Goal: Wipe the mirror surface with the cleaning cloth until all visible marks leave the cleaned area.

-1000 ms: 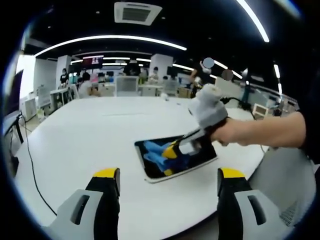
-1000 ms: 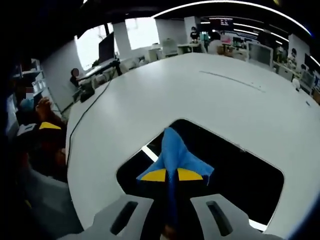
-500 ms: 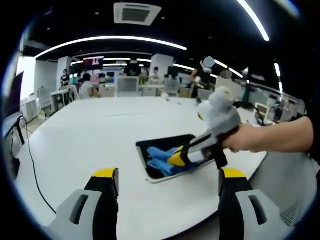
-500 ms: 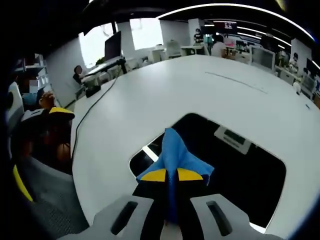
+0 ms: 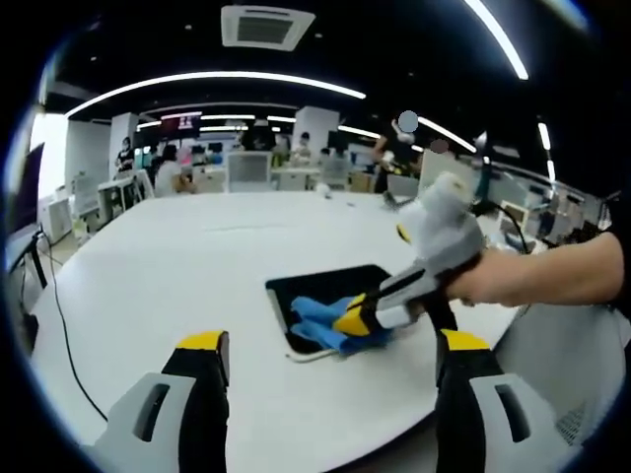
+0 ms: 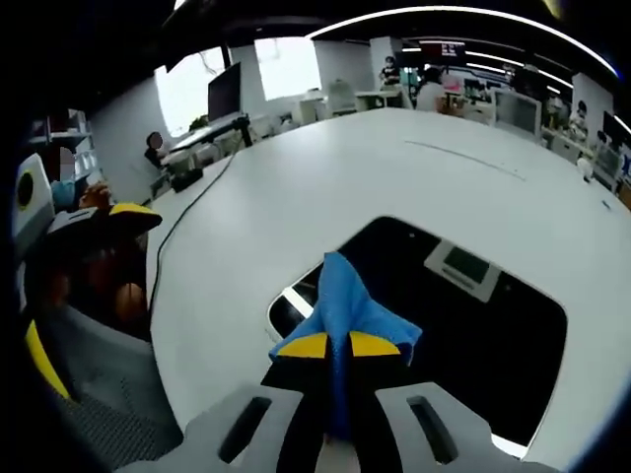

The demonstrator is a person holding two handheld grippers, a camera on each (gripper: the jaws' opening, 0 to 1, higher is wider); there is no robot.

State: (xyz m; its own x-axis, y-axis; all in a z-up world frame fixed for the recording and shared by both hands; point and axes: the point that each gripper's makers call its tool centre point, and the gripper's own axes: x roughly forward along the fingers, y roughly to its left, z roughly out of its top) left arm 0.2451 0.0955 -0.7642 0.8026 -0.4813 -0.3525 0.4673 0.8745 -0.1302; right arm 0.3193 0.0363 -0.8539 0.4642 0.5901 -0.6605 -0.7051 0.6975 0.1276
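On the white table [image 5: 148, 286] lies the mirror [image 5: 330, 296], flat, a dark rectangle with rounded corners, and the right gripper [image 5: 357, 317] presses the blue cleaning cloth [image 5: 320, 320] on the mirror's near corner. Its jaws are closed on the cloth, as the right gripper view shows: the cleaning cloth [image 6: 345, 310] comes out in a fold between the yellow tips of the right gripper [image 6: 340, 345] and touches the glass of the mirror [image 6: 463, 335] close to its edge. The left gripper [image 5: 330, 360] hangs above the table edge with its jaws wide apart and nothing between them. I judge that the wiping step is in hand, and the cloth works now at one end of the glass. The next move probably calls for a stroke along the dark surface toward its far end, with the cloth flat and the pressure even. In the left gripper view the long axis of the mirror runs from the near left to the far right. I cannot tell from these pictures whether marks remain.
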